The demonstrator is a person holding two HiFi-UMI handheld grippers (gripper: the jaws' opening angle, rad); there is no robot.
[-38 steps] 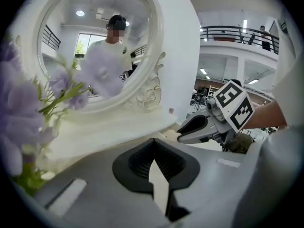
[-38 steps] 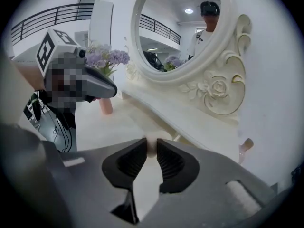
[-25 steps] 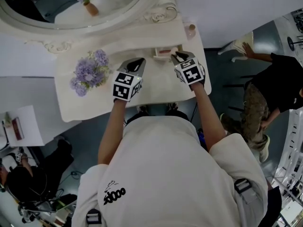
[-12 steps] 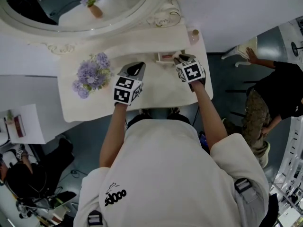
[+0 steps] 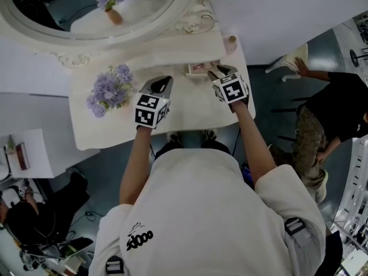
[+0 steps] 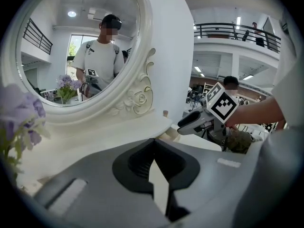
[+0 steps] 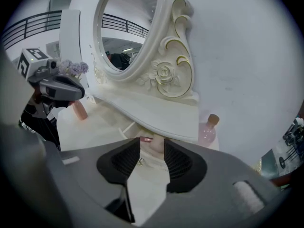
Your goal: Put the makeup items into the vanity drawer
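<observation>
The vanity's small drawer (image 5: 197,69) (image 7: 125,130) stands pulled out under the mirror shelf. A small pink makeup item (image 7: 146,139) lies in it, just past my right gripper's tips and free of the pads. My right gripper (image 5: 215,72) (image 7: 152,145) hovers at the drawer's mouth. Its jaws have just been opening and stand apart with nothing between them. My left gripper (image 5: 164,80) (image 6: 153,141) rests over the tabletop to the left of the drawer, its tips together and nothing in them. The left gripper view also shows the right gripper (image 6: 187,122) from the side.
A bunch of purple flowers (image 5: 106,91) stands at the table's left. A small pink bottle (image 5: 231,40) (image 7: 207,131) sits on the back right corner. The oval mirror (image 5: 92,4) rises behind. A person (image 5: 333,108) crouches on the floor to the right.
The right gripper stays at the drawer's mouth and its jaws look wider apart. The left gripper has kept its place.
</observation>
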